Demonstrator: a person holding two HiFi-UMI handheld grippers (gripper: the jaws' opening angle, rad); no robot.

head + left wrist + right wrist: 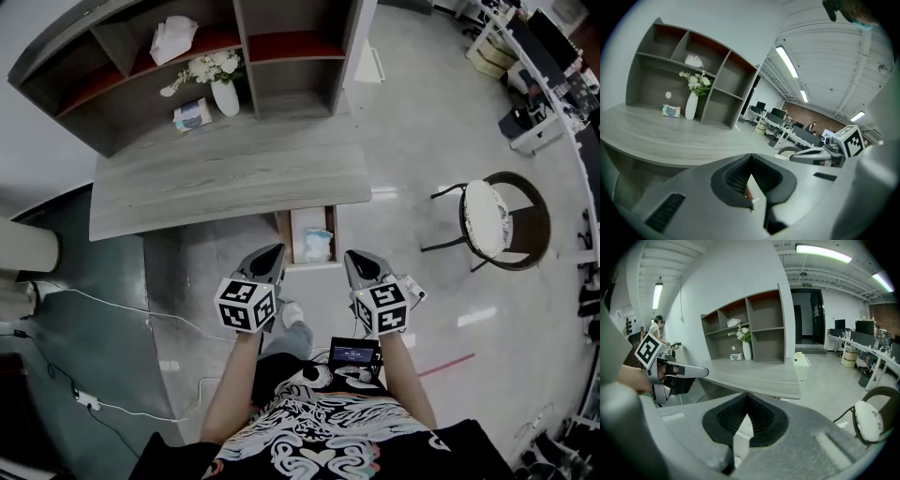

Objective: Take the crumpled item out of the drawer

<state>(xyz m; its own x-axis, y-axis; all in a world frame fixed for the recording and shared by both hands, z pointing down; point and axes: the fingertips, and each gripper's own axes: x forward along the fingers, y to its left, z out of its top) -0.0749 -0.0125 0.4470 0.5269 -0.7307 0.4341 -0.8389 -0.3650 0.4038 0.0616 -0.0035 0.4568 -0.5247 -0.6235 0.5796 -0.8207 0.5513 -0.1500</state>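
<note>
Reach stage: crumpled item (pixel 319 245) lies in the open drawer (pixel 284 234) under the tabletop (pixel 225 183), left tool (pixel 274 253) and right tool (pixel 354 257) both closed, empty, just short of it, next likely needs one opened and lowered onto it.

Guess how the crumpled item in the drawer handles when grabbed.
The crumpled item looks pale and creased, so probably light and squashy under a pinch. It lies loose in the open drawer, so a push would likely slide it.
</note>
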